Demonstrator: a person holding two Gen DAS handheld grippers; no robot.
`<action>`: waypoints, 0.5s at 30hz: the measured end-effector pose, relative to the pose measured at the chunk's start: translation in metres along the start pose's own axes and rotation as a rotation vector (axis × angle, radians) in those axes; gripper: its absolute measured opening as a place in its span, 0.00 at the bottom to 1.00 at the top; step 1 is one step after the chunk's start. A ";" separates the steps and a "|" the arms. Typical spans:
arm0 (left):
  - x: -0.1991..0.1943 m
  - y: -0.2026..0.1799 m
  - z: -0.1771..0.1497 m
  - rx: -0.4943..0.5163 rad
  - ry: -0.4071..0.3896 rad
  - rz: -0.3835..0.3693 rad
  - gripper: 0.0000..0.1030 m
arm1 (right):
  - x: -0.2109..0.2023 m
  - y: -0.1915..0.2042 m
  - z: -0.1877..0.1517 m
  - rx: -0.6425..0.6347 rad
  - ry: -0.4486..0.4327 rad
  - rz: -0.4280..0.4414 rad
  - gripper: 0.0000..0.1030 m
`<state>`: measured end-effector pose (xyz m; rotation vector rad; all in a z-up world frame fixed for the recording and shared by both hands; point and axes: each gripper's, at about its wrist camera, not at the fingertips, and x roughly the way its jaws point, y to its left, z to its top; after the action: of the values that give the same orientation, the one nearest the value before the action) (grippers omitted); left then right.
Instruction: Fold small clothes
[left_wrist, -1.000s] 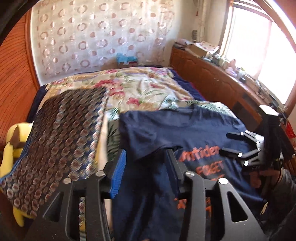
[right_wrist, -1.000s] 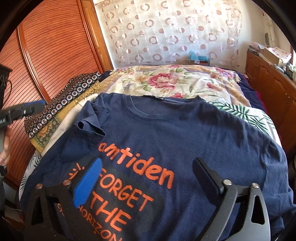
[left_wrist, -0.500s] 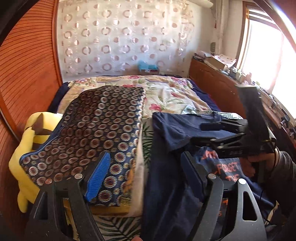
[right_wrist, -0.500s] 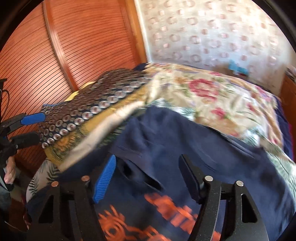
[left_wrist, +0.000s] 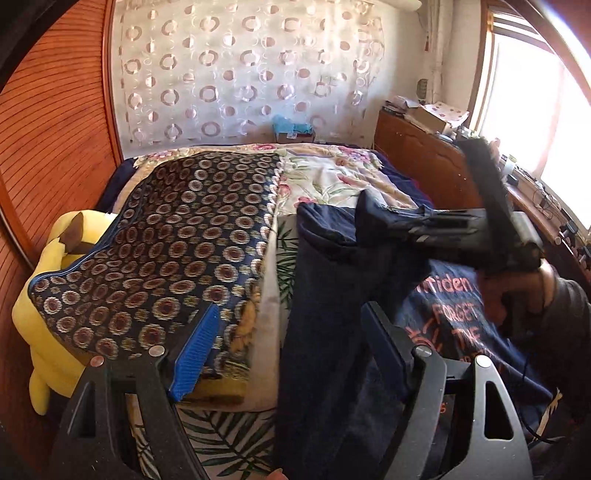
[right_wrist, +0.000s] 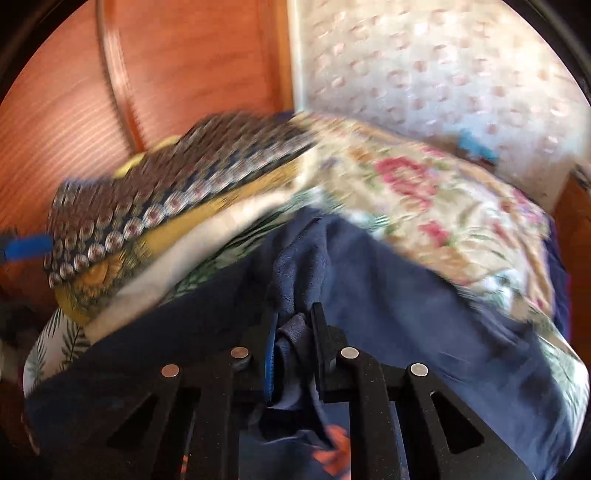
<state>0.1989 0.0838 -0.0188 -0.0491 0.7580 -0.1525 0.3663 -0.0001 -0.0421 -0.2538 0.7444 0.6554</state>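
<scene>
A navy T-shirt (left_wrist: 332, 295) with orange lettering (left_wrist: 454, 314) lies spread on the bed. My right gripper (right_wrist: 293, 314) is closing, and a bunch of the shirt's sleeve fabric (right_wrist: 291, 343) is pinched between its pads. In the left wrist view the right gripper (left_wrist: 424, 221) reaches in from the right, with a person's hand behind it, and the sleeve (left_wrist: 384, 218) stands lifted off the shirt. My left gripper (left_wrist: 291, 310) hangs open over the shirt's left edge, nothing between its fingers.
A folded blanket with a ring pattern (left_wrist: 177, 240) lies left of the shirt, beside a yellow plush toy (left_wrist: 44, 314). A floral bedspread (left_wrist: 332, 177) covers the bed. A wooden sliding door (left_wrist: 44, 129) stands at the left and a cluttered wooden dresser (left_wrist: 417, 155) under the window at the right.
My right gripper swung left across the shirt to the sleeve, closed on it and raised it. My left gripper opened wider and shifted left toward the shirt's edge.
</scene>
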 end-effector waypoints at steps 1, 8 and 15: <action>0.001 -0.004 -0.001 0.010 -0.008 0.000 0.77 | -0.010 -0.008 -0.005 0.039 -0.014 -0.017 0.16; 0.012 -0.029 -0.005 0.053 -0.009 -0.020 0.77 | -0.042 -0.038 -0.034 0.196 0.002 -0.159 0.42; 0.039 -0.047 -0.022 0.065 0.063 -0.014 0.77 | -0.053 -0.046 -0.051 0.238 -0.004 -0.114 0.43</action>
<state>0.2059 0.0313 -0.0567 0.0125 0.8148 -0.1925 0.3385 -0.0827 -0.0422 -0.0753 0.7905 0.4545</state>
